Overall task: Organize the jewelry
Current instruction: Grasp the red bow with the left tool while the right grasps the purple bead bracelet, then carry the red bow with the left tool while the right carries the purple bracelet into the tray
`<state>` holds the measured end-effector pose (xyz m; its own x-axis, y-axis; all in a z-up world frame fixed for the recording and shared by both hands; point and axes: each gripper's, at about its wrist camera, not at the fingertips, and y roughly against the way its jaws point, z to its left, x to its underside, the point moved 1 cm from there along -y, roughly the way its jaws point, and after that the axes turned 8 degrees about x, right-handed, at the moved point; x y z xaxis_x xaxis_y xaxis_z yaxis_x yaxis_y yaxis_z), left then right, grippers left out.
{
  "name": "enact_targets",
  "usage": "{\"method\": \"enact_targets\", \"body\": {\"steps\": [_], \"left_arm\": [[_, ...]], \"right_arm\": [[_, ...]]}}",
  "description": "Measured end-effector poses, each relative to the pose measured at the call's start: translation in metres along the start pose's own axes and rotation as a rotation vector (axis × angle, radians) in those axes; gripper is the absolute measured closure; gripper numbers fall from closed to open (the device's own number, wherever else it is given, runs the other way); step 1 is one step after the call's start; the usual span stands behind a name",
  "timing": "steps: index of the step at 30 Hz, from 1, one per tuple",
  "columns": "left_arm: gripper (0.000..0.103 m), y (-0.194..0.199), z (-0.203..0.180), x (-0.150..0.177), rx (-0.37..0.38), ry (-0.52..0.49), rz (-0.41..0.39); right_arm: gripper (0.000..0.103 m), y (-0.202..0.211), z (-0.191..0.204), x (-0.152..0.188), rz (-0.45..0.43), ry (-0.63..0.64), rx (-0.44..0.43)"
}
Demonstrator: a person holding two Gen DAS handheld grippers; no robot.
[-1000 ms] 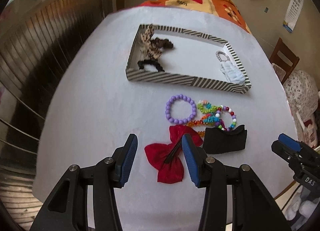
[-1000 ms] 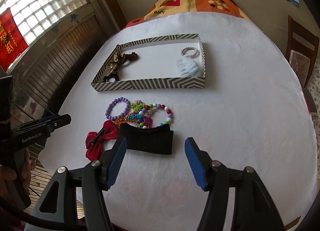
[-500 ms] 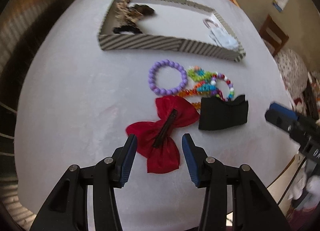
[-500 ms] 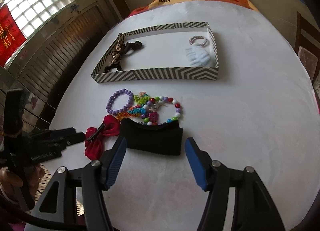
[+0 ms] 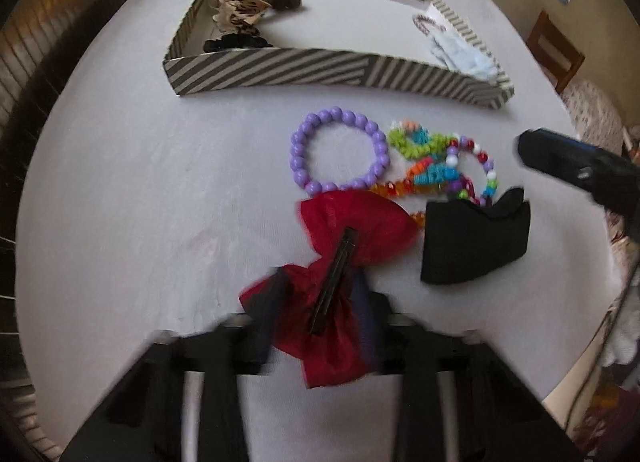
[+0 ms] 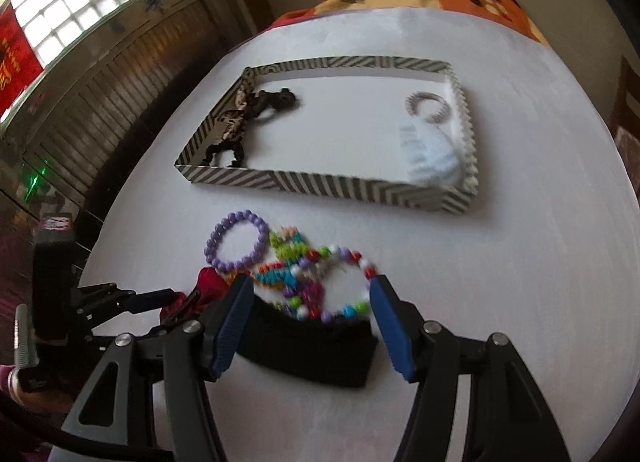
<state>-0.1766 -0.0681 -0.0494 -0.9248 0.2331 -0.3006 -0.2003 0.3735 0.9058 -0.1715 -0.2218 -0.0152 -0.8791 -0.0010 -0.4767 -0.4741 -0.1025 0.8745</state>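
A red bow hair clip [image 5: 344,258] lies on the white table, its lower half between the blurred fingers of my open left gripper [image 5: 316,326]. A purple bead bracelet [image 5: 340,149], a tangle of multicoloured beads [image 5: 444,169] and a black fabric band [image 5: 476,246] lie beside it. My right gripper [image 6: 312,322] is open, its blue fingers [image 6: 392,326] straddling the black band [image 6: 312,346] and the coloured beads [image 6: 312,278]. The striped tray [image 6: 320,183] holds hair ties at its left end and a pale blue piece at its right.
The right gripper's tip [image 5: 568,165] shows at the right of the left wrist view; the left gripper [image 6: 120,302] shows at the left of the right wrist view. The table's edge runs close behind both grippers. A wooden chair [image 5: 556,49] stands far right.
Both grippers have moved forward and down. The left one now has the red bow between its fingers; the right one now straddles the black band.
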Motion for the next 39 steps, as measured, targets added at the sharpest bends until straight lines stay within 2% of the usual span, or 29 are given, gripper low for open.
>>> {"method": "enact_targets", "body": {"steps": [4,9,12,18,20,25,30,39], "left_arm": [[0.096,0.011,0.013,-0.001,-0.011,0.008,-0.031],[0.097,0.027,0.033,-0.004,-0.015,0.053,-0.058],[0.097,0.032,0.041,-0.005,-0.024,0.069,-0.066],[0.097,0.032,0.052,-0.009,-0.026,0.096,-0.069],[0.097,0.033,0.056,-0.008,-0.027,0.103,-0.067],[0.097,0.034,0.061,-0.014,-0.029,0.125,-0.072],[0.097,0.048,0.06,-0.026,-0.032,0.118,-0.108],[0.097,0.066,0.036,-0.065,-0.044,0.053,-0.168]], "right_arm": [[0.048,-0.019,0.013,-0.009,0.028,0.054,-0.01],[0.052,-0.038,0.038,-0.023,0.046,0.115,-0.046],[0.058,-0.053,0.056,-0.031,0.052,0.177,-0.042],[0.079,-0.087,0.081,-0.04,0.101,0.301,0.005],[0.092,-0.094,0.088,-0.038,0.101,0.354,0.034],[0.094,-0.083,0.089,-0.038,0.082,0.347,0.009],[0.094,-0.039,0.082,-0.048,0.003,0.282,-0.062],[0.094,0.016,0.07,-0.073,-0.115,0.261,-0.033]]}}
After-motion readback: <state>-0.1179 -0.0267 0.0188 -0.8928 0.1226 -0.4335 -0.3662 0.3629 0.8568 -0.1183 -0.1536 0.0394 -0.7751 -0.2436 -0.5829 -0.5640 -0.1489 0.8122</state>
